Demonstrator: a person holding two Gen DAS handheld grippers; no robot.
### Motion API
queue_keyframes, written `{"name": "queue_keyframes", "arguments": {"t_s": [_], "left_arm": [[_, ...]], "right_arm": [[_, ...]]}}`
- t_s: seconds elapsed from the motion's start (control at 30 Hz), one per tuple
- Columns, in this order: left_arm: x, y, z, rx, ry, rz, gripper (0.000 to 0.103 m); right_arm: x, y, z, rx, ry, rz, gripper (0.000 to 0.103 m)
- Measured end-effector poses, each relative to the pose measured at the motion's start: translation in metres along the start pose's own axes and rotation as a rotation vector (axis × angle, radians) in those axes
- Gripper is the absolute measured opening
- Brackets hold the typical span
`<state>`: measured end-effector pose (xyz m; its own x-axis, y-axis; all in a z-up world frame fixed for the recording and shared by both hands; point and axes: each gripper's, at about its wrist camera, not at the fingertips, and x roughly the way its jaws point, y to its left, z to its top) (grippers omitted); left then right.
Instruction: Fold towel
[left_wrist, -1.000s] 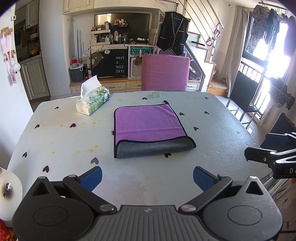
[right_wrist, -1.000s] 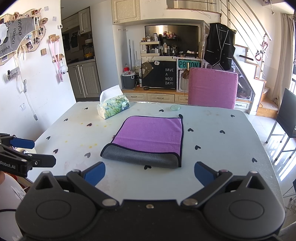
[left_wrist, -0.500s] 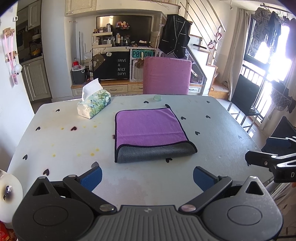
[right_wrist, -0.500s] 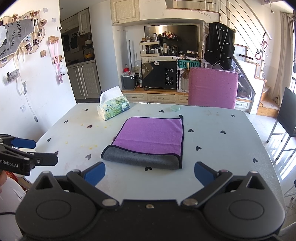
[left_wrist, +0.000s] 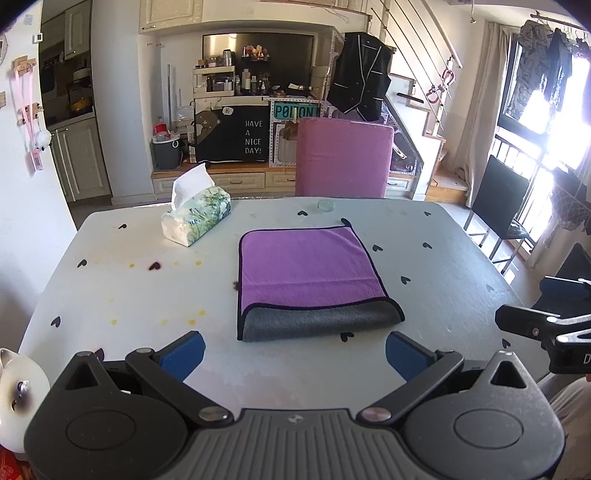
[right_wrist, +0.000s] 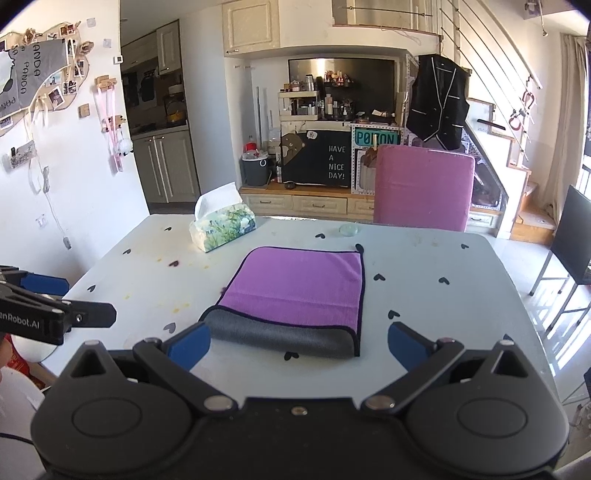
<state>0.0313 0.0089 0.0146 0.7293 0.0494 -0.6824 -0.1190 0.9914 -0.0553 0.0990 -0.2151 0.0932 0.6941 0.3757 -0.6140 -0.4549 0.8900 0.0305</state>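
A folded purple towel (left_wrist: 310, 269) with a grey underside showing along its near edge lies flat in the middle of the white table (left_wrist: 110, 288). It also shows in the right wrist view (right_wrist: 299, 288). My left gripper (left_wrist: 295, 354) is open and empty, held over the table's near edge, short of the towel. My right gripper (right_wrist: 297, 343) is open and empty, close to the towel's near grey edge. Each gripper shows at the side of the other's view: the right gripper (left_wrist: 546, 325) and the left gripper (right_wrist: 55, 314).
A tissue box (left_wrist: 195, 218) stands at the table's far left. A small clear disc (left_wrist: 325, 205) lies near the far edge. A pink chair (left_wrist: 343, 158) stands behind the table. A black chair (left_wrist: 498, 206) stands to the right.
Both grippers have risen and drawn back slightly, so the towel sits a little lower in both views. The towel itself has not moved. Both stay open.
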Motion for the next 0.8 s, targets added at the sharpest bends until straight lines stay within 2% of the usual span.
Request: {"name": "queue_keyframes", "arguments": {"t_s": [0.4,0.6,0.8], "left_arm": [[0.013,0.004,0.027,0.012,-0.023,0.046,0.103],[0.02,0.009,0.048,0.001,-0.041,0.053,0.103],[0.028,0.012,0.07,-0.004,-0.066,0.059,0.103]], "right_arm": [[0.017,-0.012,0.028,0.019,-0.019,-0.012,0.102],[0.026,-0.014,0.045,-0.017,-0.04,-0.022,0.102],[0.039,-0.017,0.065,-0.008,-0.043,0.0,0.102]]}}
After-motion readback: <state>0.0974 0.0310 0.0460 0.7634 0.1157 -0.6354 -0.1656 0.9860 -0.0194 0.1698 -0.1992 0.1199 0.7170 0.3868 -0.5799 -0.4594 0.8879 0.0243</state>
